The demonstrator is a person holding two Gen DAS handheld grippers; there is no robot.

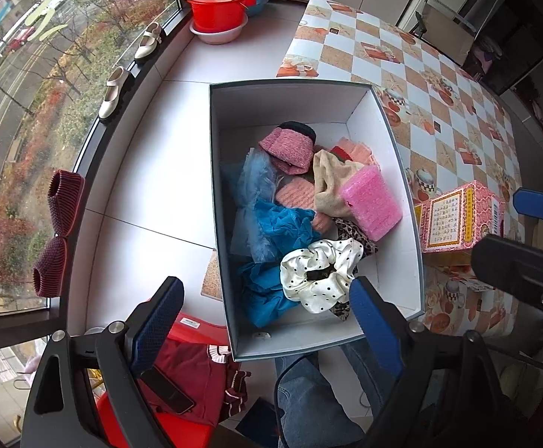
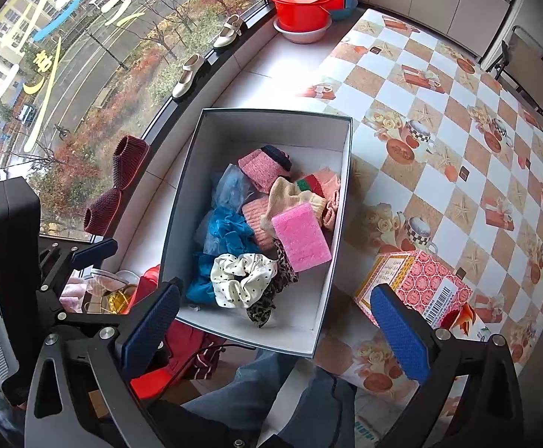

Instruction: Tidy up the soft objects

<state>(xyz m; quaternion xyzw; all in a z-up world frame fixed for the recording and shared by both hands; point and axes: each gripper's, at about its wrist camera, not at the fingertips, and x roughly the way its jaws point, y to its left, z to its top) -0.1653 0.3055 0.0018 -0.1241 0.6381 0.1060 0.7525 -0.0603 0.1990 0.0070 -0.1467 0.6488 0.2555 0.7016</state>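
Observation:
An open box with white walls stands at the table's edge and holds several soft things. Among them are a pink sponge, a white polka-dot scrunchie, blue cloth, a pink knitted hat and a beige cloth. My left gripper hangs open above the box's near end, pointing down, with nothing held. In the right wrist view the same box shows the sponge and the scrunchie. My right gripper is also open and empty, above the box's near right corner.
A pink patterned carton stands on the checked tablecloth right of the box. Stacked basins, cream shoes and maroon slippers line the window sill. Below lie a red stool with a dark red garment and a person's jeans leg.

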